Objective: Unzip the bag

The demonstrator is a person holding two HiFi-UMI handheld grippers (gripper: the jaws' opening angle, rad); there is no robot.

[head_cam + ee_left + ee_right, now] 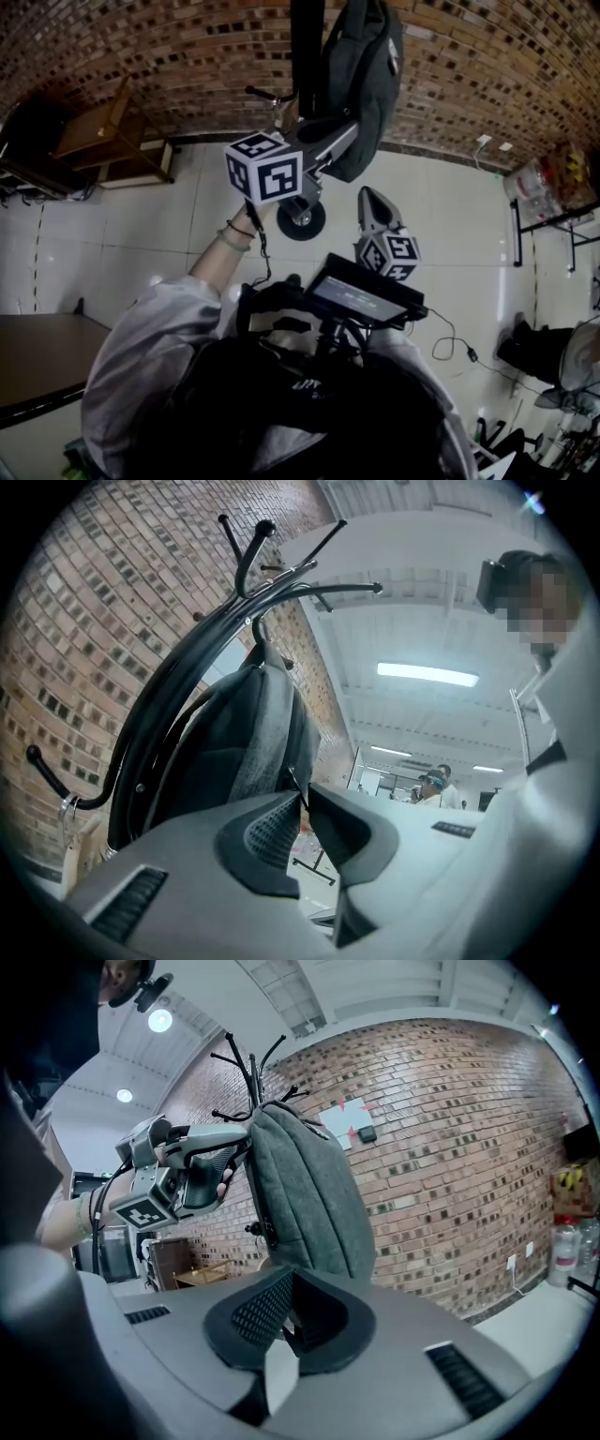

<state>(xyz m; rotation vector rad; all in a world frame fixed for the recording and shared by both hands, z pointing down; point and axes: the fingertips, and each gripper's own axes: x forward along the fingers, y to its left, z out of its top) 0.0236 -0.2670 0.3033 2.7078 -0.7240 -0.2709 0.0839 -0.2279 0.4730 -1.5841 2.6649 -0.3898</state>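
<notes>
A dark grey bag (pixel 361 84) hangs from a black coat rack (pixel 307 47) in front of a brick wall. My left gripper (pixel 354 131) reaches up to the bag's lower side. In the left gripper view the bag (pixel 244 752) fills the middle, and the left gripper (pixel 302 794) is shut on a thin black zipper pull (pixel 294 782) that sticks up from its tips. My right gripper (pixel 367 192) hangs below the bag, apart from it, shut with nothing in it. From the right gripper view the bag (pixel 309 1194) is seen upright, with the left gripper (pixel 239 1152) at its upper left edge.
The rack's round base (pixel 302 220) stands on the pale floor. A wooden chair (pixel 112 141) is at the back left, and a dark table (pixel 37 356) sits near my left side. Bottles (pixel 548 178) stand at the right. A person (pixel 433 782) is far behind.
</notes>
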